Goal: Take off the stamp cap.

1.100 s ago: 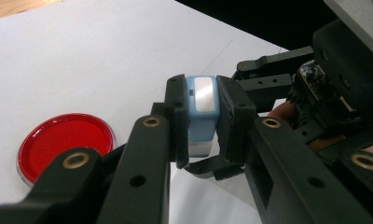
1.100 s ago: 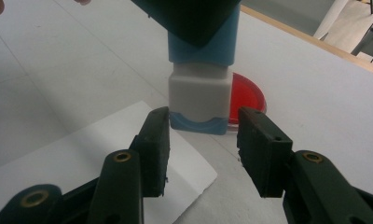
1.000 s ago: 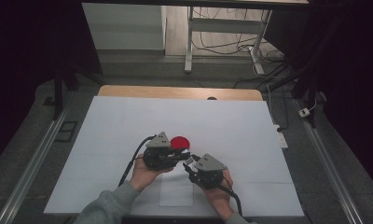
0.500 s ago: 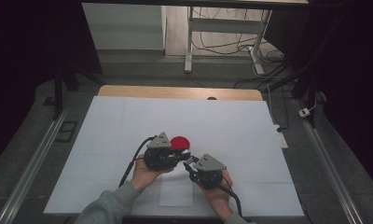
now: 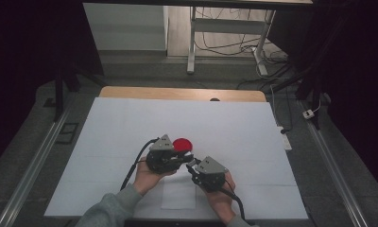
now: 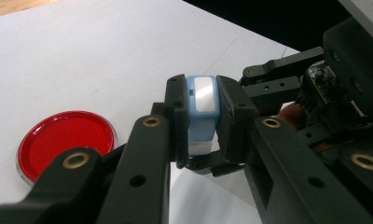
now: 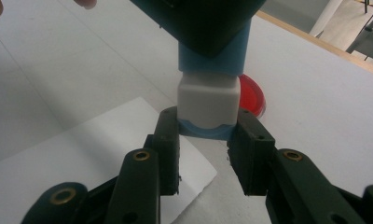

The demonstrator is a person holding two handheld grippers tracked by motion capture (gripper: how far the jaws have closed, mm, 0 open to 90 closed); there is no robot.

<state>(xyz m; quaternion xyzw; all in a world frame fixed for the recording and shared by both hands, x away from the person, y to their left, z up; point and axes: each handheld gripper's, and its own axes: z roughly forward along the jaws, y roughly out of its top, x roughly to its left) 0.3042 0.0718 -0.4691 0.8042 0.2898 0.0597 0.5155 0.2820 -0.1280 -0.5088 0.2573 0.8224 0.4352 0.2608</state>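
A small blue-and-white block [image 6: 202,109] hangs just above the table between both grippers. My left gripper [image 6: 202,121] is shut on its blue body. Seen in the right gripper view, the block [image 7: 207,100] comes down from the left gripper, and my right gripper [image 7: 207,129] is shut on its lower blue end below the white part. In the high view the left gripper [image 5: 186,156] and right gripper [image 5: 193,165] meet tip to tip near the table's front middle. A round red lid [image 5: 182,144] lies flat just behind them.
A small white paper sheet [image 5: 178,195] lies under the grippers near the front edge. The white table cover [image 5: 253,137] stretches wide on all sides. A wooden strip [image 5: 130,92] runs along the far edge. Metal rails [image 5: 36,161] flank the table.
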